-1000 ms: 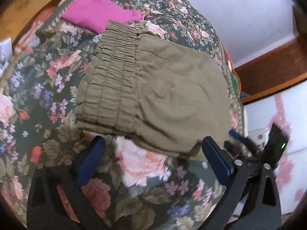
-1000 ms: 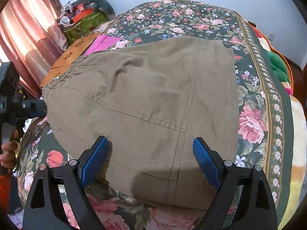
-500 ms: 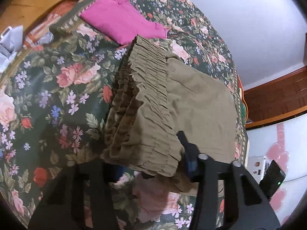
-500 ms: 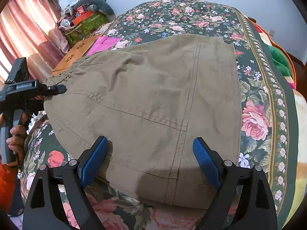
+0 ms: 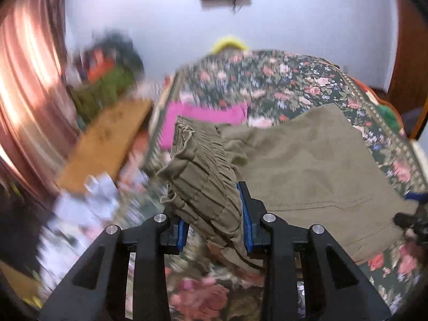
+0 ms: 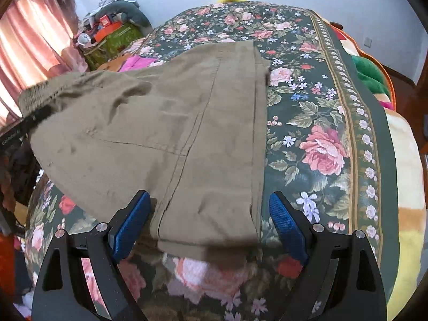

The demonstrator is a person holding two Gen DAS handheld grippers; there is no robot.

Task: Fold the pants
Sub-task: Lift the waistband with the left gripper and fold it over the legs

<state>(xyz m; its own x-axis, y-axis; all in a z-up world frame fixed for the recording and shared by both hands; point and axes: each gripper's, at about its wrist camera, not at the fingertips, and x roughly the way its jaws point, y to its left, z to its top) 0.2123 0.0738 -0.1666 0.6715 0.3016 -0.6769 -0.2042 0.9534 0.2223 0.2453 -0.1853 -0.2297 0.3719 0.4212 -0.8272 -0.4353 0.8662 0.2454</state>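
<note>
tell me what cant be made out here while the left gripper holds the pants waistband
- Left wrist view: clutter beside the bed is motion-blurred.
- Left wrist view: right gripper is cut off by the edge.
- Right wrist view: left gripper is mostly hidden behind the pants.
- Right wrist view: pink garment is mostly covered by the pants.

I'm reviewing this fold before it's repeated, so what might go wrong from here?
The left gripper pinches only the bunched elastic waistband, so the layers might slip out or come over crooked. The right gripper is open and only straddles the pants, so that end may drag across the floral bedspread. The left view is blurred, suggesting fast motion.
</note>
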